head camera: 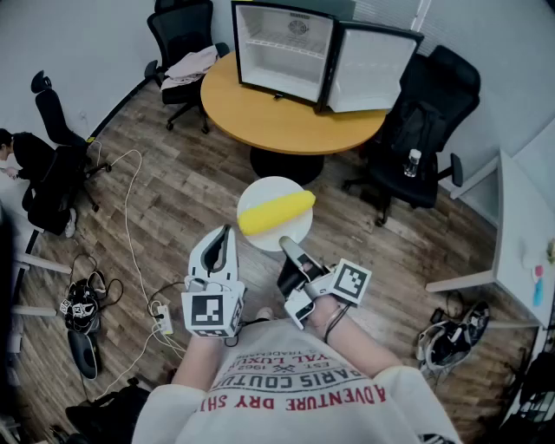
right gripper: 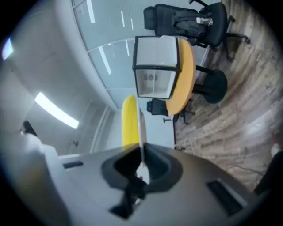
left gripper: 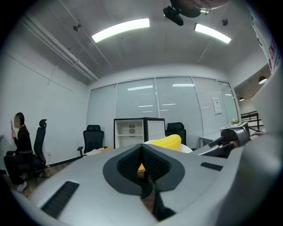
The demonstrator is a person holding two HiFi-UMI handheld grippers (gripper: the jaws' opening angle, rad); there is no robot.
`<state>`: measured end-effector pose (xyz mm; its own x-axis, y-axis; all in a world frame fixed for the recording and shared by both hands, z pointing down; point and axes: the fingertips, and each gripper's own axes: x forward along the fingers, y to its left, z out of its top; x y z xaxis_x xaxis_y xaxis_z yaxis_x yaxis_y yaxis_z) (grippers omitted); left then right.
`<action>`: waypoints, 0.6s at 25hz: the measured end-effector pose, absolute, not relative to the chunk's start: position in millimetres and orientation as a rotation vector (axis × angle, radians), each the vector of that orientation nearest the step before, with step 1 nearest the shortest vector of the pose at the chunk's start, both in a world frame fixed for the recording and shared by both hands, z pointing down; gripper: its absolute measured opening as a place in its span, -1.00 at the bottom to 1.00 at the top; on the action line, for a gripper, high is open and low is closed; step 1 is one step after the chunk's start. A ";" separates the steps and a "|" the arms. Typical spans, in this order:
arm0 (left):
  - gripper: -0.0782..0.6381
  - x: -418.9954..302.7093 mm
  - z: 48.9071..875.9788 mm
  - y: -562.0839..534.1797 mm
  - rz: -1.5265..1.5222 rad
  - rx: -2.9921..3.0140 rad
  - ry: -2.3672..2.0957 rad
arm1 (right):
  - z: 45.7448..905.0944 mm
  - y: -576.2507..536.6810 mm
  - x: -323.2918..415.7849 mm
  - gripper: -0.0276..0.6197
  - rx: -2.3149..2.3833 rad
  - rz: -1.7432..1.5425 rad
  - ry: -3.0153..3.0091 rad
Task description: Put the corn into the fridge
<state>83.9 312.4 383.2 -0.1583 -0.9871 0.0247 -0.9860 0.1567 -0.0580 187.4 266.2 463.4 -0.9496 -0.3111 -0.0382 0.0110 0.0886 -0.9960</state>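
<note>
On the surface (head camera: 260,117) ahead stands the open fridge (head camera: 286,48); our right hand-held gripper (head camera: 289,249) clamps the plate (head camera: 267,186) bearing crosswise corn (head camera: 276,212), left hand-held gripper (head camera: 224,240) closed.

This is an office room. Black swivel chairs (head camera: 182,26) stand by a round worktop (head camera: 260,117) on a wood floor (head camera: 173,191), with a glass wall (left gripper: 137,101) and long ceiling lights (left gripper: 119,28).

Floor (head camera: 173,186) matt wood plank; table (head camera: 260,117) smooth; plate (head camera: 260,192) smooth; corn (head camera: 276,212) plastic-looking.
</note>
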 end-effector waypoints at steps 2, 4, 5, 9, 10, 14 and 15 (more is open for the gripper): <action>-0.71 85.0 380.7 312.2 -0.125 -2.009 2.368 | 463.4 266.5 185.7 -0.79 -0.306 -1.949 2.127; -0.71 85.7 378.9 312.0 -0.146 -2.001 2.354 | 464.6 266.7 183.7 -0.79 -0.316 -1.951 2.128; -0.71 85.4 378.6 311.8 -0.153 -2.003 2.346 | 465.6 266.7 182.5 -0.79 -0.323 -1.952 2.129; -0.71 78.0 380.9 311.1 -0.146 -2.026 2.333 | 466.7 266.3 174.6 -0.79 -0.343 -1.954 2.116; -0.71 74.7 382.2 311.5 -0.145 -2.029 2.333 | 467.7 266.3 172.4 -0.79 -0.353 -1.954 2.114; -0.71 57.7 386.4 312.1 -0.137 -2.047 2.337 | 472.5 265.1 160.3 -0.80 -0.397 -1.968 2.097; -0.71 53.6 387.4 312.1 -0.134 -2.052 2.338 | 473.8 264.8 157.1 -0.79 -0.406 -1.973 2.091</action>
<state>53.6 312.1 387.4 -0.1313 -0.9907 0.0355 -0.9883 0.1280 -0.0829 157.1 264.8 473.8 -0.9332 -0.3588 0.0175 -0.0383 0.0507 -0.9980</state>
